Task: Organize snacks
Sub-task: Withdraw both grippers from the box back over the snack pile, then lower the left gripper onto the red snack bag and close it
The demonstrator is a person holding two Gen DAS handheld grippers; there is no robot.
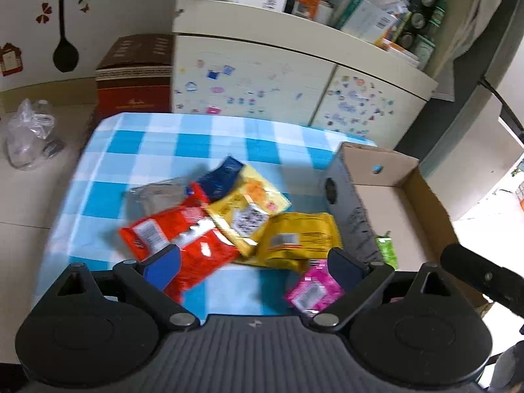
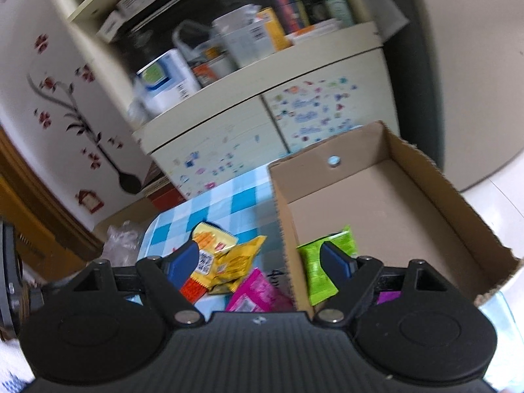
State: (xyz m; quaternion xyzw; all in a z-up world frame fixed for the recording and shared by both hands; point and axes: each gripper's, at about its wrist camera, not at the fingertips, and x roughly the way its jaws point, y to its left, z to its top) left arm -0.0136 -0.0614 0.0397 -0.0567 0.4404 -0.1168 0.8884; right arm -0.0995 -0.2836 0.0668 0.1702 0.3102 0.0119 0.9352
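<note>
Both claws, left gripper (image 1: 253, 258) and right gripper (image 2: 258, 262), gape empty. Crinkly red foil snack packet (image 1: 183, 242) is light, slippery: pinch its sealed edge.

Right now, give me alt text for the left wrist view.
The open left gripper hovers over a pile of snack packets, red, yellow and pink, on a blue checked tablecloth. An open cardboard box stands to the right.

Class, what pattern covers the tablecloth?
Blue-and-white checks on the tablecloth, clearest in the left wrist view.
</note>
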